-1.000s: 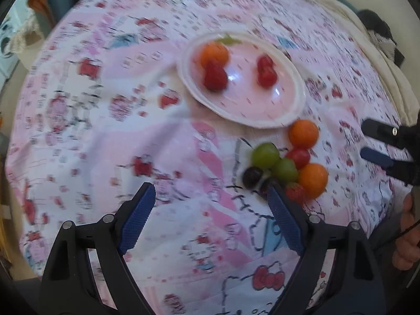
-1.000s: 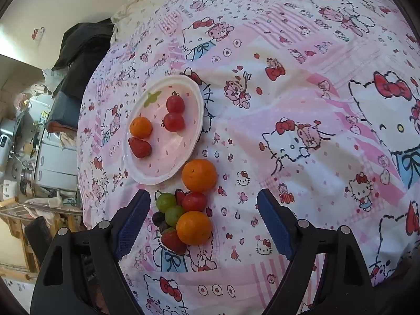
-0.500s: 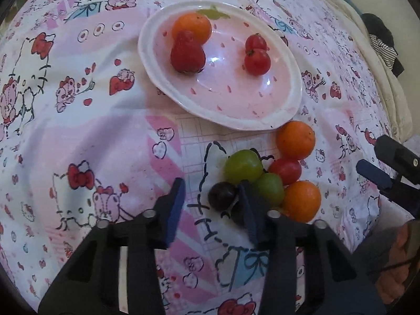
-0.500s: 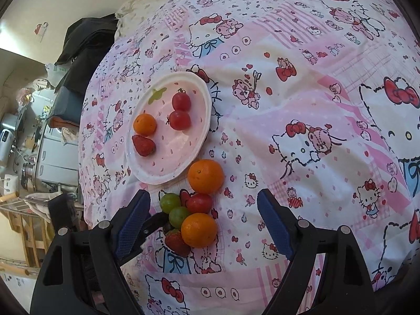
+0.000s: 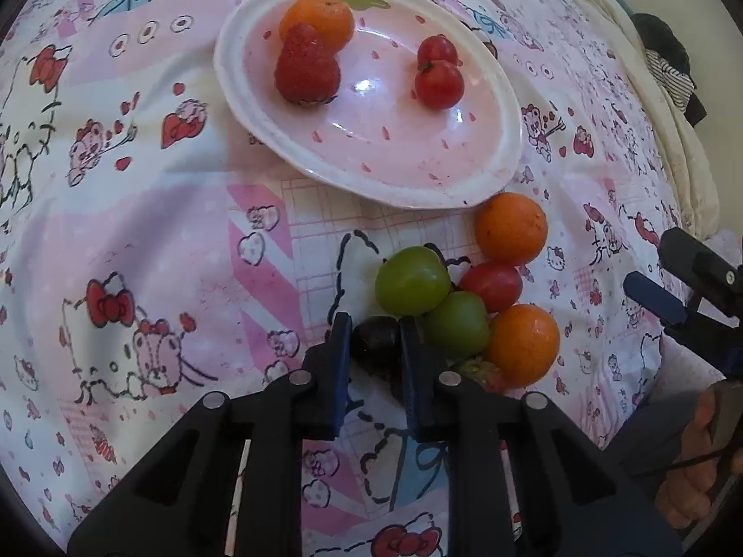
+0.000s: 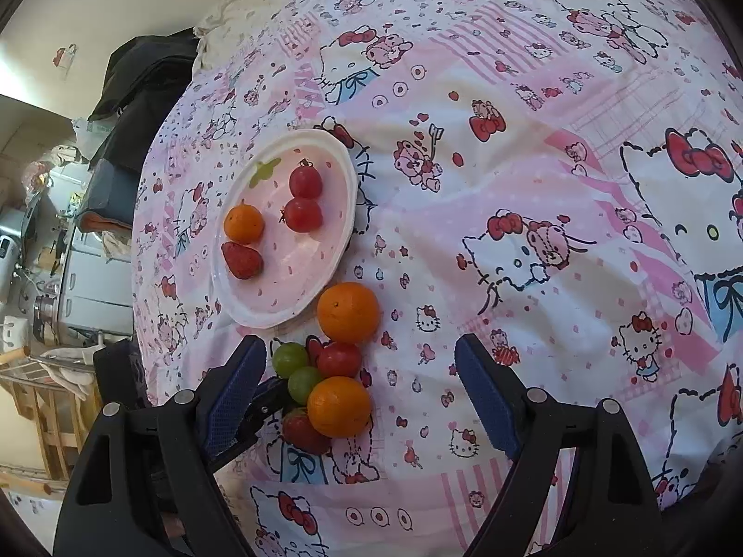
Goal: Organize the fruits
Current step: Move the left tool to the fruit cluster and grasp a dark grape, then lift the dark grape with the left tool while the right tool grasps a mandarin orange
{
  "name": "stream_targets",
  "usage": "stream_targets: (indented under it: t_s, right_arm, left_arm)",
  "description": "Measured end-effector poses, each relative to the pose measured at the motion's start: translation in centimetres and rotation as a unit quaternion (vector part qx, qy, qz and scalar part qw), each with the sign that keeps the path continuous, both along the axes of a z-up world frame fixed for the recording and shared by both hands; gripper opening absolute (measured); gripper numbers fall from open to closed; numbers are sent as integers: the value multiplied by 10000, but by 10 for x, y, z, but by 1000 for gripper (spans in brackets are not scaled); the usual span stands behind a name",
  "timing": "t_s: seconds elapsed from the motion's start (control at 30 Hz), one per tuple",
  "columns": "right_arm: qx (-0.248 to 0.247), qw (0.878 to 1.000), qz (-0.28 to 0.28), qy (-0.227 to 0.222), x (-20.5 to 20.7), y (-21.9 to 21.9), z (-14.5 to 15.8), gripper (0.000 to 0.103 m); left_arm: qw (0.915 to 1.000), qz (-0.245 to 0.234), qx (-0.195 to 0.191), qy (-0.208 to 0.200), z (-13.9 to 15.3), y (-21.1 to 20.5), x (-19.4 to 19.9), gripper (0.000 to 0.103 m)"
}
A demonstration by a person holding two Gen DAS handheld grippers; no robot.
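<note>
A pink plate (image 5: 506,139) (image 6: 346,176) holds an orange, a strawberry (image 5: 306,69) and two cherry tomatoes. Below it on the cloth lies a cluster: two oranges (image 5: 511,228) (image 6: 348,312), two green grapes (image 5: 411,281) (image 6: 290,358), a red tomato (image 5: 492,285), a strawberry (image 6: 302,431) and a dark grape (image 5: 375,342). My left gripper (image 5: 371,341) is shut on the dark grape, still on the cloth. My right gripper (image 6: 360,385) is open above the cluster, holding nothing; it shows at the left wrist view's right edge (image 5: 673,278).
A Hello Kitty cloth (image 6: 534,185) covers the surface. Dark clothes (image 6: 139,79) and room clutter (image 6: 55,250) lie beyond its far-left edge. A cream cloth edge (image 5: 673,116) runs along the right.
My left gripper moved down to the fruit cluster and closed from wide open onto the dark grape. My right gripper stayed open and hardly moved.
</note>
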State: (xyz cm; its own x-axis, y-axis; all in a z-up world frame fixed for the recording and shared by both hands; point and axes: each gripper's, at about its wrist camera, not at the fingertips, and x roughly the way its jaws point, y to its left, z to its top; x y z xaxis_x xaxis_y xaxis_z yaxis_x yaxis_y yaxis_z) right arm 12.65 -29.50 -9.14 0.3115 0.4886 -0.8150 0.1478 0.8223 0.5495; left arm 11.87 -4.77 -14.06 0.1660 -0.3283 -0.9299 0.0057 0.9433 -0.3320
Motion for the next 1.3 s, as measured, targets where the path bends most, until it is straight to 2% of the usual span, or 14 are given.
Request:
stream_targets:
  t_s: [0.33,0.43,0.5,0.6,0.77,0.87,1.07,1.23,1.3]
  right_arm:
    - [57,9999,136,56,-3,6,-1,86]
    - [311,9985,361,264,-3,13,-9,84]
    - [433,9969,500,421,-4,19,-17,65]
    - [460,9944,705,643,-5,30,-27,54]
    - [238,9923,943,767,-6,48,-38,52]
    - [57,9902,1099,860,-2,55,-46,44]
    - [-87,9897,1230,733,-9,54,-37,41]
    - [-130,9931,1086,429,-15,46,-10,41]
    - [-7,9947,944,407,-19,40,-5,41]
  left_arm:
    - [9986,196,155,-469,40,29,-15,16]
    - [9977,207,237,-594,54,35,-22,16]
    - [9972,192,267,-673,62,37,-25,16]
    - [9960,142,348,-812,71,39,-31,16]
    - [9949,273,454,-863,72,45,-36,16]
    - [9938,307,518,-935,73,48,-38,16]
    - [9914,323,702,-1059,72,50,-42,16]
    - [9907,295,742,-1103,73,48,-45,16]
    - [9901,275,762,-1143,74,47,-46,16]
